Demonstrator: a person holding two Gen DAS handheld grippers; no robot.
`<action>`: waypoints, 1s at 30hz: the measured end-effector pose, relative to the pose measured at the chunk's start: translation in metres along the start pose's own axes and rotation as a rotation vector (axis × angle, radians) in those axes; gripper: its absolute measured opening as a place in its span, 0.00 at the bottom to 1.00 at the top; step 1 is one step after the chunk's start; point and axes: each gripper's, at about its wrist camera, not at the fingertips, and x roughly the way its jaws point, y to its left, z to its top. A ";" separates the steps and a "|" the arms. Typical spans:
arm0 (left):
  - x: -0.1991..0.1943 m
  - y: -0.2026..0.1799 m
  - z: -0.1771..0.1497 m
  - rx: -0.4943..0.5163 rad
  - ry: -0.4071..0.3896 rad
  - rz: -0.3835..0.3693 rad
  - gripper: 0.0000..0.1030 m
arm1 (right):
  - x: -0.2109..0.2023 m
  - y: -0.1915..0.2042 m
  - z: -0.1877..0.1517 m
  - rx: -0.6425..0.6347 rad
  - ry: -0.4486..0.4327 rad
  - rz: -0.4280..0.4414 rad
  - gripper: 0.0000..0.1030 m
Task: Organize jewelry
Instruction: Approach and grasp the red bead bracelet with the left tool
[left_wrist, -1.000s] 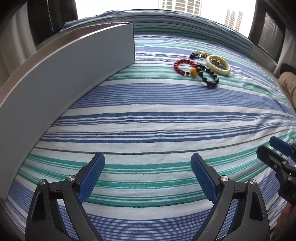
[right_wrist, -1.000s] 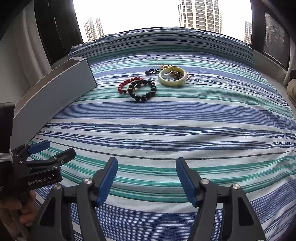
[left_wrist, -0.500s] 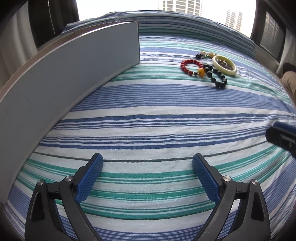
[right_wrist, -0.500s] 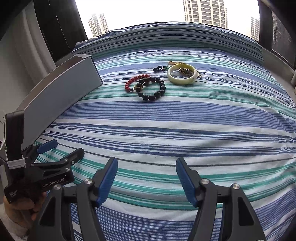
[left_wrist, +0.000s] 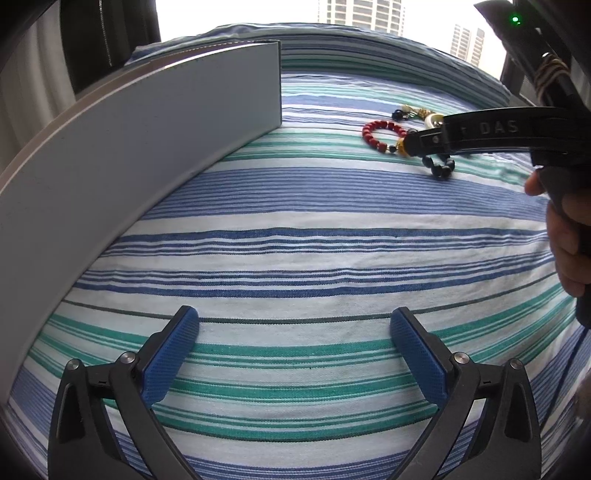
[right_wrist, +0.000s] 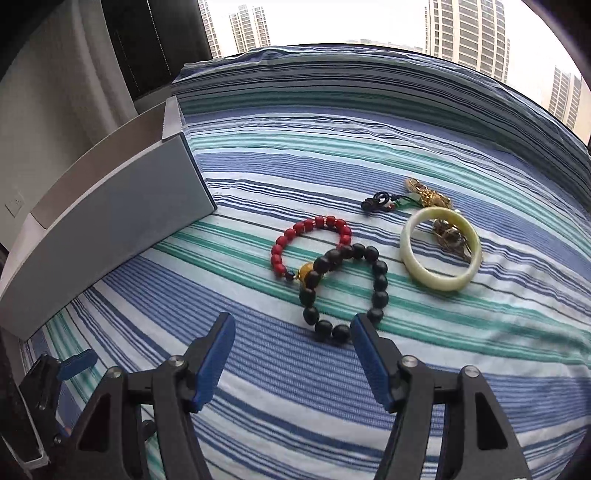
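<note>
Right gripper (right_wrist: 293, 354) half open, empty; black bracelet (right_wrist: 343, 291) just ahead: light, floppy, likely slippery; pinch near-side beads.

Left gripper (left_wrist: 293, 354) opening, empty.

A red bead bracelet (right_wrist: 312, 242) lies flat near the middle of the right wrist view, its yellow bead touching a black bead bracelet (right_wrist: 345, 290) that overlaps its lower right edge. Just right of them lies a pale green bangle (right_wrist: 439, 251), flat, with small brownish pieces inside its ring. Above it, at centre right, sit a dark knotted cord charm (right_wrist: 376, 203) and a gold trinket (right_wrist: 428, 192).
</note>
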 end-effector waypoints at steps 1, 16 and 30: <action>0.000 0.000 0.000 0.000 0.000 -0.001 1.00 | 0.006 0.001 0.002 -0.010 -0.002 -0.006 0.64; -0.015 -0.008 0.030 0.134 0.090 -0.089 0.99 | -0.022 -0.022 -0.053 0.044 0.112 0.036 0.11; 0.075 -0.095 0.145 0.488 0.058 -0.298 0.52 | -0.101 -0.034 -0.125 0.269 -0.051 0.083 0.41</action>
